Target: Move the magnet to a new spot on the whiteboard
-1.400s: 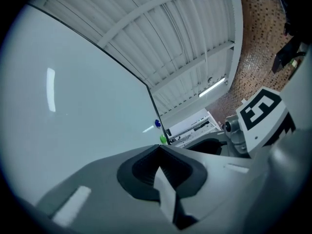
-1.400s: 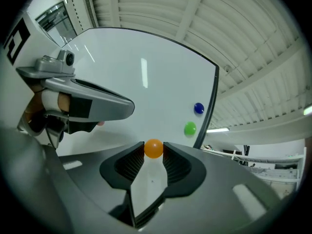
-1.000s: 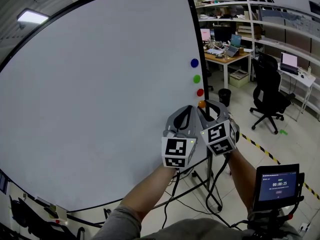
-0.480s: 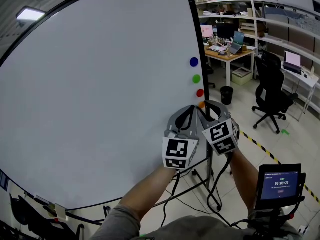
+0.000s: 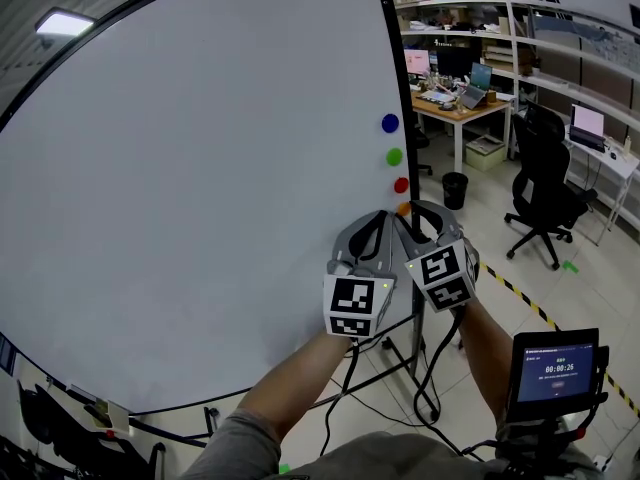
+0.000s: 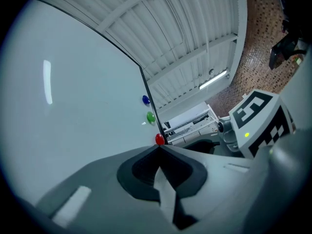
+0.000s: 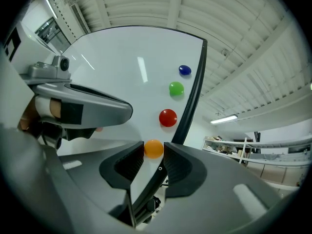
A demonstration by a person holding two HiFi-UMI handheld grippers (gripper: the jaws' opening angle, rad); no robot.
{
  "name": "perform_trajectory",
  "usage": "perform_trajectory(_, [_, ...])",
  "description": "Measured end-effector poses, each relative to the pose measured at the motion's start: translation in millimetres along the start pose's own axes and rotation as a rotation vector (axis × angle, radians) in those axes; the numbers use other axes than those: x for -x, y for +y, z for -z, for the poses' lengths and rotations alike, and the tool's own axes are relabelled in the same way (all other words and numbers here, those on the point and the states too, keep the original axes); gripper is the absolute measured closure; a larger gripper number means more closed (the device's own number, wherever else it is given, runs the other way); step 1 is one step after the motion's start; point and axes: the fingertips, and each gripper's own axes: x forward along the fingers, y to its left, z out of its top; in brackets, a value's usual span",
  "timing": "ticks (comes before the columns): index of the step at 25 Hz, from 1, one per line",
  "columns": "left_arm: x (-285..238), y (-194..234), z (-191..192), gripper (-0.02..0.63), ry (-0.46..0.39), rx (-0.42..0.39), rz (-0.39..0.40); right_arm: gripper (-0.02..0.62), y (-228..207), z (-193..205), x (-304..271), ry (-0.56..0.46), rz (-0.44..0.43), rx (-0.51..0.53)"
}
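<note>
The right gripper (image 7: 154, 153) points at the whiteboard (image 5: 200, 168) near its right edge, its jaws opening with the orange magnet (image 7: 153, 147) between their tips, still stuck on the board. That magnet is the lowest in a column, under the red magnet (image 7: 167, 117), green magnet (image 7: 176, 88) and blue magnet (image 7: 185, 70). The left gripper (image 6: 159, 149) hovers just beside the right one, jaws pressed together and holding nothing

The left gripper (image 6: 160, 149) holds its jaws tip to tip, nothing between them, near the right edge of the whiteboard (image 6: 73, 111). Just past the tips sits a red magnet (image 6: 159, 139), with a green magnet (image 6: 150, 116) and a blue magnet (image 6: 146, 100) lined up above it
</note>
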Motion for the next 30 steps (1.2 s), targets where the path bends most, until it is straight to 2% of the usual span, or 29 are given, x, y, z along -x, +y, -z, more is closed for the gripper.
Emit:
perform_trajectory(4, [40.7, -0.5, -10.3, 0.609, 0.010, 0.018, -0.016, 0.466, 25.3, -20.3, 32.7, -0.025, 0.012, -0.002])
perform_trajectory(7, [42.3, 1.8, -6.2, 0.609, 0.019, 0.024, -0.023, 0.482, 28.2, -21.3, 34.2, -0.028, 0.009, -0.009])
perform_trajectory(12, [47.9, 7.3, 1.3, 0.609, 0.028, 0.023, -0.042, 0.546, 40.0, -19.8, 33.0, -0.039, -0.006, -0.021])
perform_trajectory(16, [63.1, 18.6, -3.0, 0.609, 0.043, 0.027, -0.075, 0.586, 59.2, -34.4, 36.6, -0.047, -0.036, -0.020])
perform_trajectory(24, [157.7, 53.3, -16.6, 0.609, 0.077, 0.054, -0.153, 0.588, 146.5, -81.2, 60.1, -0.073, -0.111, -0.049])
perform_trajectory(30, [235.3, 74.4, -20.7, 0.609, 0.113, 0.084, -0.219, 0.589, 214.1, -106.0, 81.5, -0.073, -0.189, -0.122])
